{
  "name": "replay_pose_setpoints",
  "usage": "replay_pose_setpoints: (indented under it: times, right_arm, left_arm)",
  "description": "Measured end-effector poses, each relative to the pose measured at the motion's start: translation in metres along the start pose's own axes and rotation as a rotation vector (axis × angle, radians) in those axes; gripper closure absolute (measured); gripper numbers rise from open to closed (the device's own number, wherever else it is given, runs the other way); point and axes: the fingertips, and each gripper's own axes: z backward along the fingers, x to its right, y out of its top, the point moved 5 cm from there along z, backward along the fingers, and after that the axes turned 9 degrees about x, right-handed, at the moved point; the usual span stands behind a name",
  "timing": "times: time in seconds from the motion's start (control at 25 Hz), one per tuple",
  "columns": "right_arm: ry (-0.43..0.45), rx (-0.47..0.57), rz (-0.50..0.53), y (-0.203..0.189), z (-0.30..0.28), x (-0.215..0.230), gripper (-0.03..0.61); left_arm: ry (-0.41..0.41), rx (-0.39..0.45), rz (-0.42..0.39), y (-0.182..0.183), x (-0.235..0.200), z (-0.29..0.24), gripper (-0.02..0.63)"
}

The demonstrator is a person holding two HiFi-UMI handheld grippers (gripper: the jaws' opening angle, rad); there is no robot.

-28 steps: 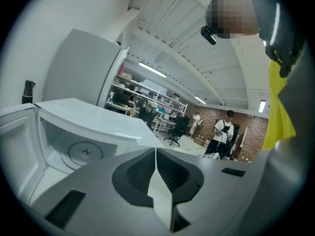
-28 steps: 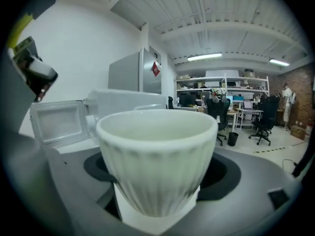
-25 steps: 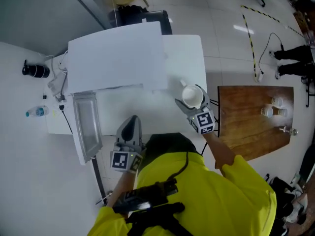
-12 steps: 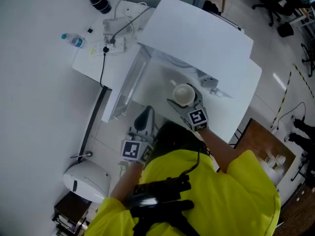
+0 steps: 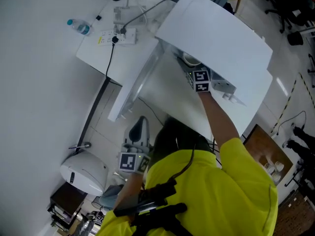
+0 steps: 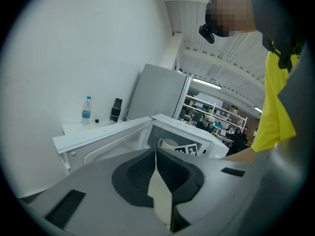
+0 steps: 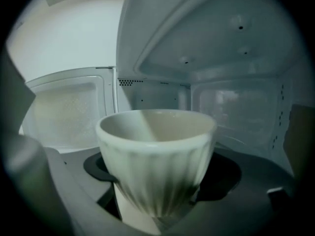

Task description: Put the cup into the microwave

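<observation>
The right gripper (image 5: pixel 196 72) clamps the ribbed white cup (image 7: pixel 157 161) across its lower wall, jaws wide. The cup sits inside the open microwave (image 5: pixel 216 38), upper centre of the head view. The left gripper (image 6: pixel 156 156) is closed and empty.

Judged rigid, glazed, slippery and breakable: clamp the wall.

White table (image 5: pixel 96 58); tiled floor (image 5: pixel 290 77).

This looks like a big work room, like a lab or an office. Far ahead of the left gripper's (image 6: pixel 156 154) jaws stand long shelves (image 6: pixel 211 113) full of stuff under a bright strip light (image 6: pixel 206 84). Left of the jaws, a white table (image 6: pixel 74 128) holds a water bottle (image 6: pixel 86 110). Ahead and right of them are rolling office chairs (image 5: pixel 295 6).
</observation>
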Motion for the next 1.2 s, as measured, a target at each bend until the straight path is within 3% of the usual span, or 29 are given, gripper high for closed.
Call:
replay_pose_setpoints:
  times: [0.44,0.52,0.72,0.88,1.0,1.08,1.16,1.2]
  right_arm:
    - [-0.133,-0.014,-0.024,0.002,-0.015,0.014,0.087]
    - [-0.134,-0.015,-0.006,0.002,-0.012,0.014,0.043]
    - [-0.141,-0.051,-0.077,-0.006,0.030,0.008,0.040]
    - [-0.060,-0.102,-0.172,-0.008,0.084,-0.022,0.042]
    - [0.055,-0.026,-0.171,0.038,0.151,-0.061,0.130]
    - [0.080,0.091,-0.136,0.088,0.204,-0.079,0.346]
    - [0.058,0.174,-0.134,0.139,0.252,-0.082,0.451]
    - [0.034,0.200,-0.139,0.161,0.272,-0.078,0.544]
  left_arm:
    - [-0.091,0.003,-0.017,0.011,0.005,-0.046,0.611]
    - [-0.110,0.017,-0.026,0.013,0.008,-0.054,0.611]
    - [-0.112,-0.014,-0.041,0.013,0.007,-0.057,0.611]
    - [-0.120,0.005,-0.065,0.020,0.011,-0.058,0.611]
    - [-0.132,0.027,-0.060,0.031,0.024,-0.057,0.611]
    - [-0.143,0.038,-0.061,0.042,0.033,-0.054,0.611]
    - [-0.171,0.060,-0.067,0.058,0.045,-0.050,0.611]
    - [-0.189,0.076,-0.069,0.067,0.052,-0.049,0.611]
